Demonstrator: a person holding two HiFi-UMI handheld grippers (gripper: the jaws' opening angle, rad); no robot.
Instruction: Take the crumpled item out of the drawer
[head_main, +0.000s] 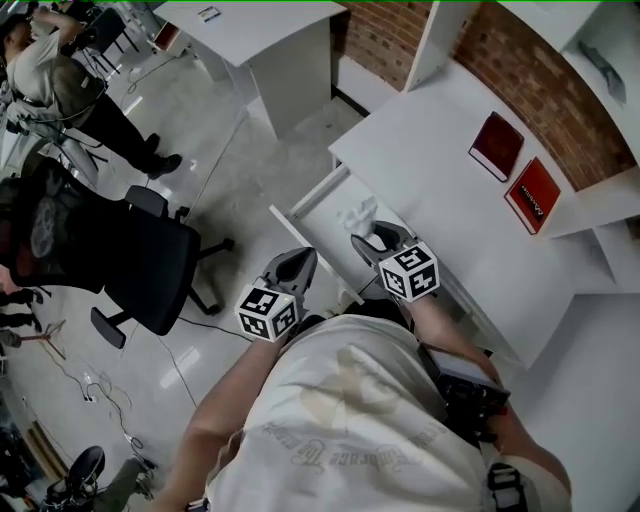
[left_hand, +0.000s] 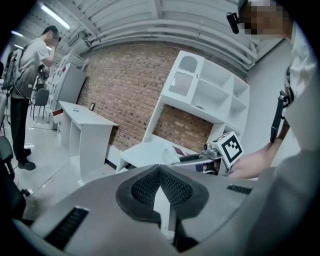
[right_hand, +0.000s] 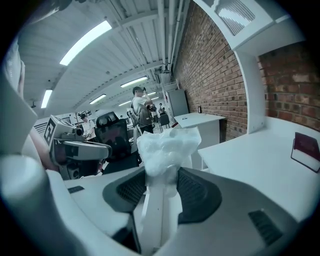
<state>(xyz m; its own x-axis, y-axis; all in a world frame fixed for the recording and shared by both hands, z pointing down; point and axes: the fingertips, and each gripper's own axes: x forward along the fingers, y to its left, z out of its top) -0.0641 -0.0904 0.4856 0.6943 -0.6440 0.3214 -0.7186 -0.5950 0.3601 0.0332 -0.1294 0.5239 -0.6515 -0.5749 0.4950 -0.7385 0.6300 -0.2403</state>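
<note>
My right gripper (right_hand: 161, 177) is shut on a crumpled white item (right_hand: 167, 147), which sticks up from between the pads. In the head view this gripper (head_main: 372, 236) is above the open white drawer (head_main: 308, 224), with the crumpled item (head_main: 354, 213) at its tips. My left gripper (head_main: 297, 266) is beside it to the left, near the drawer's front edge. In the left gripper view its jaws meet at the tips (left_hand: 160, 172) with nothing between them. That view also shows the right gripper (left_hand: 197, 159) with the crumpled item (left_hand: 169, 155).
The white desk (head_main: 430, 190) carries two red books (head_main: 496, 146) (head_main: 533, 195) under white shelves against a brick wall. A black office chair (head_main: 150, 265) stands to the left. People stand at the far left (head_main: 60, 90). Another white desk (head_main: 270, 40) is farther back.
</note>
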